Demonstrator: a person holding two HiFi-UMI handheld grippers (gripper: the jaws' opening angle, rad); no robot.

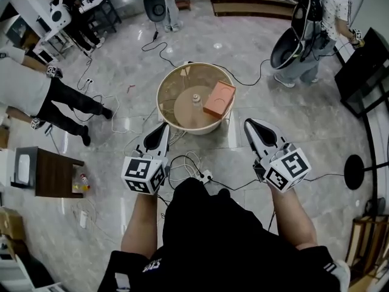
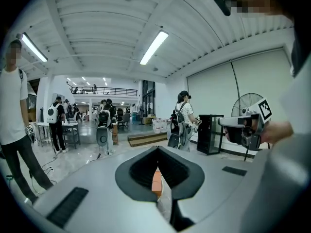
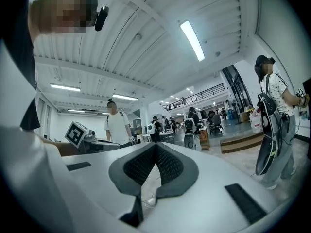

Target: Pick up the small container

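Note:
In the head view a small pale container (image 1: 196, 98) stands at the middle of a round beige table with a raised rim (image 1: 168, 81), next to an orange brick-like block (image 1: 219, 98). My left gripper (image 1: 163, 128) and right gripper (image 1: 250, 125) are held side by side short of the table's near rim, both pointing toward it. Each has its jaws shut with nothing between them. In the left gripper view the shut left gripper (image 2: 157, 150) shows a strip of the orange block (image 2: 156, 181) through the slit behind its tips. The right gripper (image 3: 155, 145) looks out across the hall.
Cables and a power strip (image 1: 205, 176) lie on the marble floor between me and the table. People stand at the far left (image 1: 36, 93) and far right (image 1: 316, 29). A dark wooden side table (image 1: 55, 172) is at left, and a black cabinet (image 1: 364, 72) and a fan base (image 1: 354, 171) at right.

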